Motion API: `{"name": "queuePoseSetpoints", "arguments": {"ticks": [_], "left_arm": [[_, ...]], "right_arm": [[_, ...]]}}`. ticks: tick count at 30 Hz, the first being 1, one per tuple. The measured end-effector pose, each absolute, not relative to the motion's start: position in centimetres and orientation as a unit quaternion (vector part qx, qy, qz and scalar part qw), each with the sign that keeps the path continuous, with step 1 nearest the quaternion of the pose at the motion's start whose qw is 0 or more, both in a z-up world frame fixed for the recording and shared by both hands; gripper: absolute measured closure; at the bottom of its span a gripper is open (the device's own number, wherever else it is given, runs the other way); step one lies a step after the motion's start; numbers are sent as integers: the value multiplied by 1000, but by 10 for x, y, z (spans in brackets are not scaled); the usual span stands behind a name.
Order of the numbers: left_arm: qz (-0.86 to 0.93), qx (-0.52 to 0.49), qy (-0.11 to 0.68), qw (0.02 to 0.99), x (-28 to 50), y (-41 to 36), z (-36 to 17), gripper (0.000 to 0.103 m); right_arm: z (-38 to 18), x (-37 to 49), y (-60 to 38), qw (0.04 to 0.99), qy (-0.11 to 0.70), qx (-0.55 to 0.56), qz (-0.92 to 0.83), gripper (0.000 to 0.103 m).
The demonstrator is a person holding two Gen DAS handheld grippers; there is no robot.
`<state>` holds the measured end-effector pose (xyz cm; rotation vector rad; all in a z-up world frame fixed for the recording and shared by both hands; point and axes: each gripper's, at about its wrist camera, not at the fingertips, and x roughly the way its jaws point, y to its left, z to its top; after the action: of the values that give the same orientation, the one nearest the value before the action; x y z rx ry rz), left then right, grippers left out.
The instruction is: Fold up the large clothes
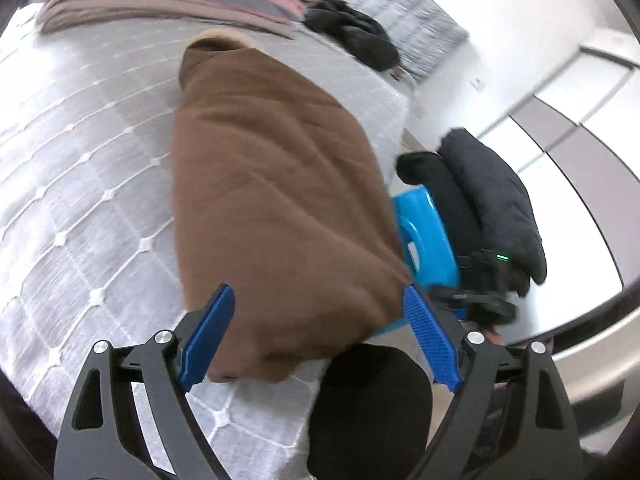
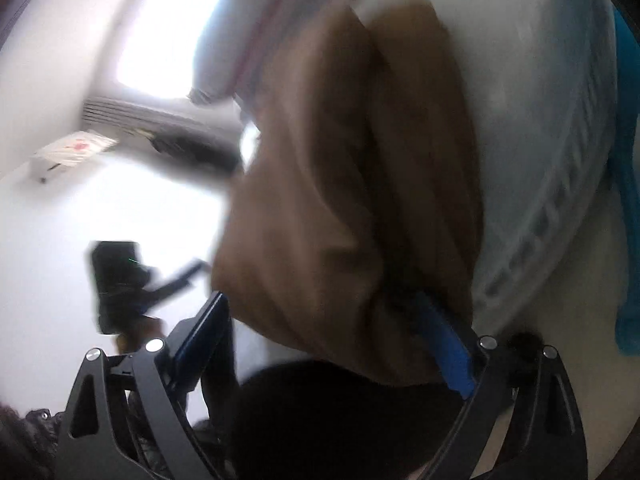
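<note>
The brown coat point(image 1: 276, 200) lies folded on the bed point(image 1: 80, 184), a long, thick, fuzzy bundle with its pale-edged hood end farthest from me and its near corner at the bed's edge. My left gripper point(image 1: 316, 336) hovers over that near end with jaws spread, nothing pinched between them. In the blurred right view the coat point(image 2: 352, 208) shows soft creases and a deep fold line; my right gripper point(image 2: 340, 332) has its jaws wide, one blue pad tucked against the cloth edge, though I cannot tell that it grips. Folded bedding point(image 1: 172, 4) sits stacked at the bed's far end, dark clothes point(image 1: 352, 36) beside it.
</note>
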<state>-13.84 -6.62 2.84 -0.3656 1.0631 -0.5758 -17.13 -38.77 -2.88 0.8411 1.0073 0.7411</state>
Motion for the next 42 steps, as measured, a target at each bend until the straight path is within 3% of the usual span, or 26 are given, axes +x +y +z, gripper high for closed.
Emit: {"name": "queuePoseSetpoints", "arguments": {"ticks": [4, 8, 11, 19, 26, 36, 42], "left_arm": [[-273, -204, 489, 803, -125, -64, 21, 21], [-288, -229, 493, 788, -119, -68, 6, 21], [-293, -210, 496, 790, -118, -78, 2, 21], [-245, -227, 489, 806, -96, -34, 17, 20], [-216, -313, 543, 748, -47, -2, -41, 20], [-243, -353, 563, 707, 11, -22, -81, 20], [-277, -395, 589, 649, 39, -44, -118, 11]], "right_arm": [[26, -176, -386, 803, 409, 308, 304, 7], [-33, -176, -355, 797, 540, 185, 197, 7], [-69, -181, -366, 753, 554, 276, 224, 7], [-64, -174, -420, 680, 512, 430, 301, 7], [-86, -156, -444, 632, 529, 472, 314, 7], [-82, -136, -423, 620, 555, 461, 306, 7], [-112, -128, -428, 549, 545, 536, 338, 6]]}}
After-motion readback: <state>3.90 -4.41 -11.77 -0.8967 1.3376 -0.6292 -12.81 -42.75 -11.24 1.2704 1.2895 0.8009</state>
